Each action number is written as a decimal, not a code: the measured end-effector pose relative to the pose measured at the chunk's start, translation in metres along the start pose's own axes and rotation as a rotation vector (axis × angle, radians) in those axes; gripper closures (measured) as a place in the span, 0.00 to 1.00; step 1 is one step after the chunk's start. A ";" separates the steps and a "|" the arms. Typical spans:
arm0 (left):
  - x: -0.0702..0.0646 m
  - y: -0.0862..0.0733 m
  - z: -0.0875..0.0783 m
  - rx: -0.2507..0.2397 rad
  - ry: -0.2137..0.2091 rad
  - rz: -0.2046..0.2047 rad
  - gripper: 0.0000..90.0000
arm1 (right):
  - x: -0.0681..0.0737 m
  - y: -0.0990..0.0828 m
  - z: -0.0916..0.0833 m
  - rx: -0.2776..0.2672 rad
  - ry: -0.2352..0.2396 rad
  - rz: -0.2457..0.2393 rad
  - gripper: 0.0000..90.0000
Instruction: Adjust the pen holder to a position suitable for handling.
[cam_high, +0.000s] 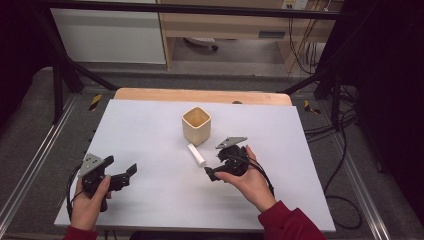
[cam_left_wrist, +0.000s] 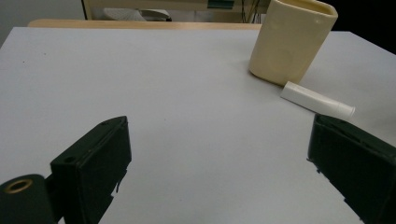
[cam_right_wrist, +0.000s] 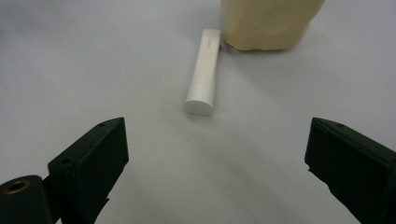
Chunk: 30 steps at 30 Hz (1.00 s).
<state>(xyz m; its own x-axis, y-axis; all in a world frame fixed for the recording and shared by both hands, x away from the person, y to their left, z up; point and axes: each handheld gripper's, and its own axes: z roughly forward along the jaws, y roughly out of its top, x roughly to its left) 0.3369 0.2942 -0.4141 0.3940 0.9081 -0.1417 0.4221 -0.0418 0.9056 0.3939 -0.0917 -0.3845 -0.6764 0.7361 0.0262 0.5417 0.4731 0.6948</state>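
Two hand-held grippers over a white table (cam_high: 150, 130), a cream cup and a white tube between them.

At lower left of the high view, left gripper (cam_high: 125, 175) held in a hand, jaws spread wide, gripping nothing. Just above centre, square cream cup (cam_high: 196, 125) standing upright, open mouth showing a bare inside as far as visible. Lying flat at its base, touching or just beside it, white tube (cam_high: 196, 154), cap end pointing away from the cup. Right of centre, right gripper (cam_high: 216, 166), jaws wide apart and empty, aimed at the tube from near.
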 end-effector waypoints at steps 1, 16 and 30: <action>0.000 0.000 0.000 0.000 0.000 0.000 0.07 | 0.000 0.002 0.000 0.003 0.002 0.002 0.07; -0.001 -0.001 -0.001 0.007 0.001 0.011 0.07 | 0.005 0.020 0.020 0.018 0.024 0.009 0.07; -0.003 0.000 0.001 0.008 -0.010 0.016 0.07 | 0.016 0.032 0.050 0.050 0.025 -0.003 0.07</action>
<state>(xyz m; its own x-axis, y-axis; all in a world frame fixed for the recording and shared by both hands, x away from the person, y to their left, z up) 0.3363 0.2908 -0.4141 0.4085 0.9033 -0.1310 0.4223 -0.0598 0.9045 0.4253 -0.0406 -0.3976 -0.6900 0.7226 0.0421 0.5635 0.4998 0.6578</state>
